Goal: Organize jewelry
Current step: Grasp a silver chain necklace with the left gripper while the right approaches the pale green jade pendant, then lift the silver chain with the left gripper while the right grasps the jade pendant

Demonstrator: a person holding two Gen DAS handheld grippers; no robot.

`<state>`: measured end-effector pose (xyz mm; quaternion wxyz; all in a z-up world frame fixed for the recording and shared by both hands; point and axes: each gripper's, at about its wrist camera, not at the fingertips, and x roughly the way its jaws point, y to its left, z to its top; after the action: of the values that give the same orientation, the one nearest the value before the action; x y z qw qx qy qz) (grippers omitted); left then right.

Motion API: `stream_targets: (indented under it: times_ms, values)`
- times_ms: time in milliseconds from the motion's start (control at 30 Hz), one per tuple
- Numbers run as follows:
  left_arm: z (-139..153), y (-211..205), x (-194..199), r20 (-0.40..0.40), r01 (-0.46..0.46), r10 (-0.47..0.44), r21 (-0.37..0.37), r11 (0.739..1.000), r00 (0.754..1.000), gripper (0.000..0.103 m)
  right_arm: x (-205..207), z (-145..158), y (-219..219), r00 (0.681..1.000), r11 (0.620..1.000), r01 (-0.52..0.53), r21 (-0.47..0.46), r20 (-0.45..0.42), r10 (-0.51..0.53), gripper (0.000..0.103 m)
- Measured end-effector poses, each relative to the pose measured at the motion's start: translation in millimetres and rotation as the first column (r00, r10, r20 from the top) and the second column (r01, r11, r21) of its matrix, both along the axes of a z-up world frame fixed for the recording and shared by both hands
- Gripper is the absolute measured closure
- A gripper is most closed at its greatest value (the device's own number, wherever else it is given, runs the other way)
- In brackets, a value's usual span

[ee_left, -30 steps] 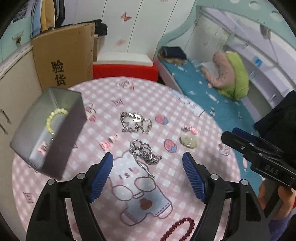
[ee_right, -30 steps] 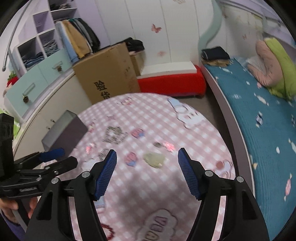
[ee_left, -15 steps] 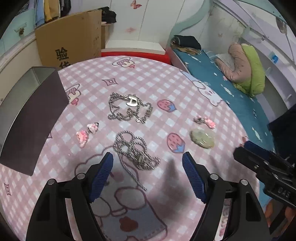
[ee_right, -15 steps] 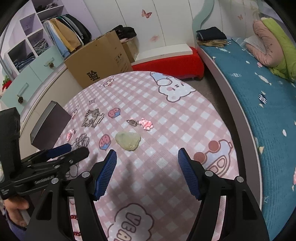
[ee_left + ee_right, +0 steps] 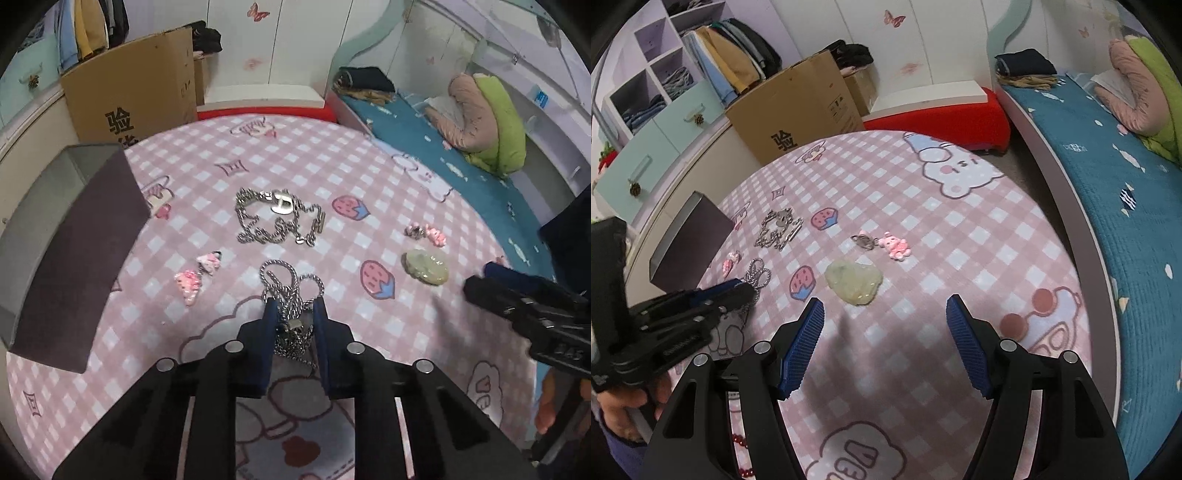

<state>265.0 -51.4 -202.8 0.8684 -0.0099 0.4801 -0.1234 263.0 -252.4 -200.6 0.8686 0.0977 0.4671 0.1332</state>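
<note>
My left gripper (image 5: 293, 308) is down on the pink checked tablecloth (image 5: 332, 158), shut on a coiled silver rope chain (image 5: 290, 286). A second silver chain with a pendant (image 5: 279, 219) lies beyond it. Two pink charms (image 5: 197, 271) lie to its left. A pale green jade piece (image 5: 424, 266) and a pink bear charm (image 5: 428, 232) lie to the right. A grey open box (image 5: 55, 236) stands at the left. My right gripper (image 5: 884, 314) is open, hovering just short of the jade piece (image 5: 854, 281). The left gripper also shows in the right wrist view (image 5: 738, 290).
A cardboard carton (image 5: 798, 110) and a red bench (image 5: 938, 118) stand beyond the round table. A bed with a blue cover (image 5: 1108, 177) runs along the right. Red beads (image 5: 740, 441) lie near the table's front edge.
My left gripper has lowered onto the rope chain and closed on it. My right gripper stays open, now nearer the jade piece.
</note>
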Motion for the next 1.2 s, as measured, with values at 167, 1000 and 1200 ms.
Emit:
stream_targets:
  times_ms: [167,1000,1200]
  values:
    - [22,11,-11,0.035,0.021,-0.02,-0.04,0.999,0.999,0.085,4,-1,20,0.999,0.998,-0.04,-0.048,0.009,0.04,0.036]
    - [64,38,-26,0.077,0.09,-0.076,-0.2,0.976,0.994,0.085,17,-8,43,0.996,0.972,-0.049,-0.231,0.061,0.064,0.063]
    - [74,41,-25,0.092,0.113,-0.095,-0.217,0.969,0.991,0.085,9,7,41,0.995,0.978,-0.051,-0.201,0.077,0.068,0.093]
